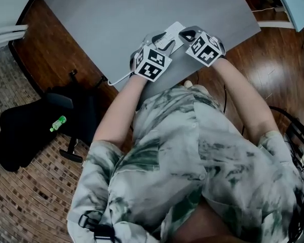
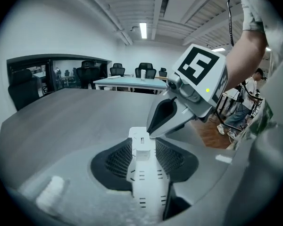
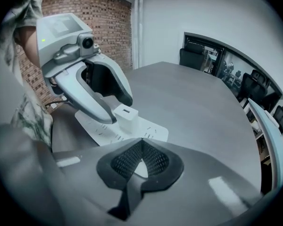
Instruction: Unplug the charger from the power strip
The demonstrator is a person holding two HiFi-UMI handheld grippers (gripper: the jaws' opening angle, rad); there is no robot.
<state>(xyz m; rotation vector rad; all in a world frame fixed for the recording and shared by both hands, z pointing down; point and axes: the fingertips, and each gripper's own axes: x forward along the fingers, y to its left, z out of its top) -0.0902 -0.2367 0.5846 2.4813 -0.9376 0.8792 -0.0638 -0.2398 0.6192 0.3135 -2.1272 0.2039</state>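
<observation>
A white power strip (image 1: 174,29) lies on the grey table (image 1: 116,19) near its front edge. A white cube charger (image 3: 125,117) stands plugged into it. My left gripper (image 2: 143,146) is open and straddles the strip (image 2: 148,182), with the charger (image 2: 140,140) between its black pads, which do not press on it. From the right gripper view, the left gripper's fingers (image 3: 95,106) flank the charger. My right gripper (image 3: 141,144) is shut, its tips low over the strip's (image 3: 146,132) end. In the left gripper view its tip (image 2: 153,125) sits right beside the charger.
A white cable (image 1: 119,80) runs off the table's near edge. On the floor to the left stands a black chair (image 1: 35,125) with a green bottle (image 1: 58,123) on it. Far across the room are a long table and office chairs (image 2: 144,72). A brick wall (image 3: 111,20) rises behind the left gripper.
</observation>
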